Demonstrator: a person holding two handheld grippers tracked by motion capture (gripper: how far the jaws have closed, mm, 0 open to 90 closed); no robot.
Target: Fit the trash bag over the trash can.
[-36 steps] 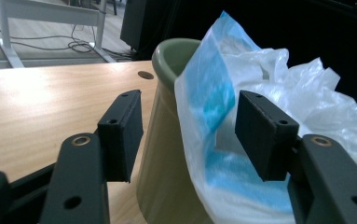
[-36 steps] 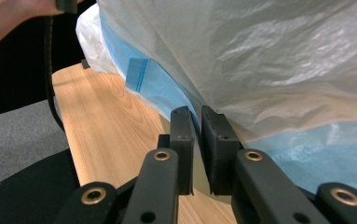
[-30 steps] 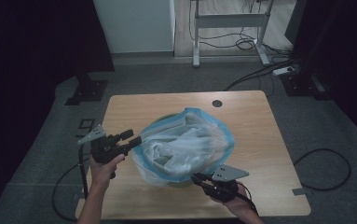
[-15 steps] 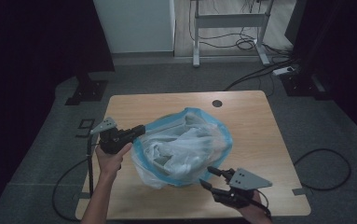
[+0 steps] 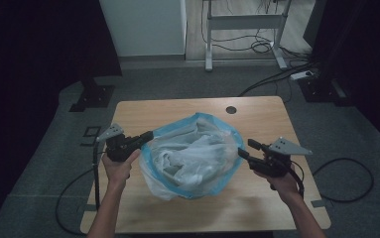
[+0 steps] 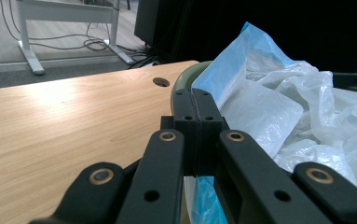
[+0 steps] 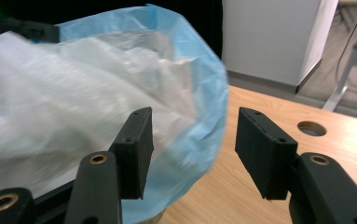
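Two grippers work one thing: a blue plastic bag (image 5: 190, 156) lining a round bin, mid-table. Landmark is the bag throughout.

Nearest you, at the bag's left rim, your left gripper (image 5: 145, 137) has its jaws fully closed on the blue edge; the left gripper view confirms film pinched between them, with a strip of bag hanging below. At the bag's right rim, your right gripper (image 5: 244, 150) stands with jaws wide apart, holding nothing, just beside the film.

Handling, as judged: the bag is thin, light, limp and slippery; it will crumple and slide rather than resist. Take it at the blue hem, where the film folds over the rim, not at the loose white bulk (image 5: 197, 153) inside.

The left gripper view shows a green bin wall (image 6: 181, 82) under the film, which the high view hides. The right gripper view shows the hem (image 7: 212, 93) lying between its open jaws. Beyond the bag, the table (image 5: 177, 109) carries a cable hole (image 5: 231, 109).
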